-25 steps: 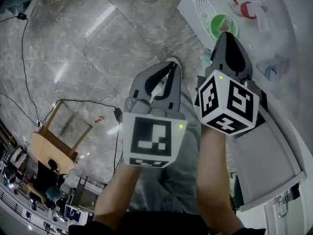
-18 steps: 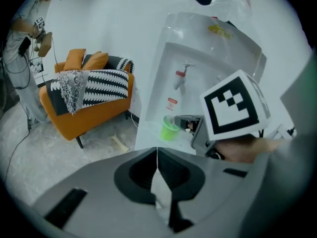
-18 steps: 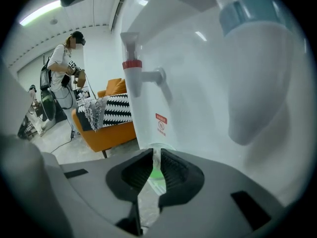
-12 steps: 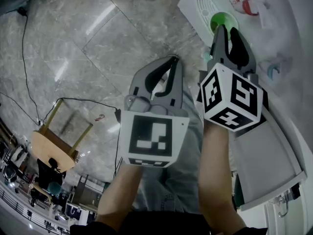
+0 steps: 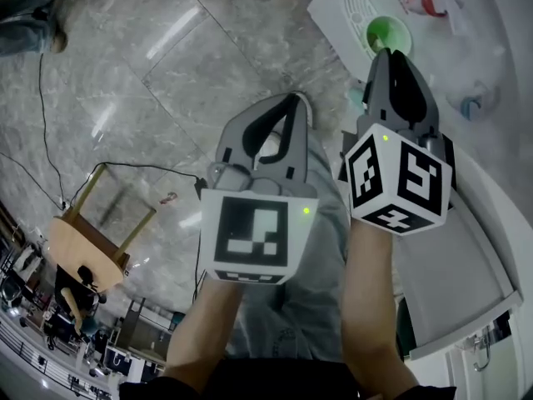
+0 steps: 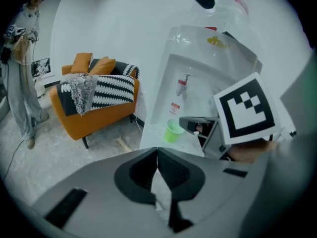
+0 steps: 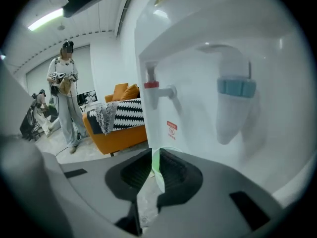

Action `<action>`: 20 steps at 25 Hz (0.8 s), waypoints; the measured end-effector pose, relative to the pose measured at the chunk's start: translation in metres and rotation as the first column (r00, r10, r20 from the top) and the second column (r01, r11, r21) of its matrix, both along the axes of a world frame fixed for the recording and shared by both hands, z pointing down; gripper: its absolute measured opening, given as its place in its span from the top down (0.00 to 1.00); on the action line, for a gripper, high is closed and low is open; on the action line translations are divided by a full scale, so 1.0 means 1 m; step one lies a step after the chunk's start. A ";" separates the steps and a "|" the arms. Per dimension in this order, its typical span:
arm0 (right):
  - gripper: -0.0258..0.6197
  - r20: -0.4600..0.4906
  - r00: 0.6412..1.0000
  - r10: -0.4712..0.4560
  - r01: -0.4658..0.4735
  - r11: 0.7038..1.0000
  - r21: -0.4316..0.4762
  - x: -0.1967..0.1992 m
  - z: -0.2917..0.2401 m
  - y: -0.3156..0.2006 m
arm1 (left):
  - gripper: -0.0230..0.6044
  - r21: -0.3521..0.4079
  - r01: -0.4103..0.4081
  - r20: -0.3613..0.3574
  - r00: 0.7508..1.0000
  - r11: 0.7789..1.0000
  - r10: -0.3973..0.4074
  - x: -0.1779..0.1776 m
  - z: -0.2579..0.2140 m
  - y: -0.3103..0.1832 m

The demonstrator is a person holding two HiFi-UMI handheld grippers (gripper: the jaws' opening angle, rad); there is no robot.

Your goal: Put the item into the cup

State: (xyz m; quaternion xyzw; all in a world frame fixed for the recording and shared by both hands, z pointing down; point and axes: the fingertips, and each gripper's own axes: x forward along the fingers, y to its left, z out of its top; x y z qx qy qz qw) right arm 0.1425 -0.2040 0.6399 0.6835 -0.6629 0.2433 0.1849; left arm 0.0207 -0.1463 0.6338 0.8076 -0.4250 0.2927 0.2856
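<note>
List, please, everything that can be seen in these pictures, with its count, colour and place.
water dispenser: one, white, upper right of the head view
cup: one, green, upright on the dispenser's tray
taps: two, one red and one blue, on the dispenser's front
sofa: one, orange, with a black-and-white throw, by the wall
stool: one, wooden, on the grey floor, left
cable: black, on the floor, left
person: one, in grey, standing near the sofa
left gripper: one, grey, fingers together with nothing between, over the floor
right gripper: one, grey, fingers almost together at the cup's near rim, green showing in the slit; whether it grips, I cannot tell
</note>
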 end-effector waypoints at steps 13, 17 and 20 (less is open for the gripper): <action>0.94 0.033 0.989 -0.147 0.144 0.986 0.081 -0.051 -0.087 0.055 | 0.94 0.056 0.147 -0.096 0.985 0.988 -0.141 -0.041 -0.089 0.039; 0.94 0.060 0.982 -0.178 0.167 0.973 0.159 -0.059 -0.141 0.066 | 0.94 0.115 0.120 -0.116 0.988 0.986 -0.106 -0.039 -0.138 0.037; 0.94 0.064 0.979 -0.194 0.179 0.966 0.188 -0.068 -0.177 0.075 | 0.94 0.155 0.103 -0.121 0.989 0.982 -0.085 -0.045 -0.175 0.041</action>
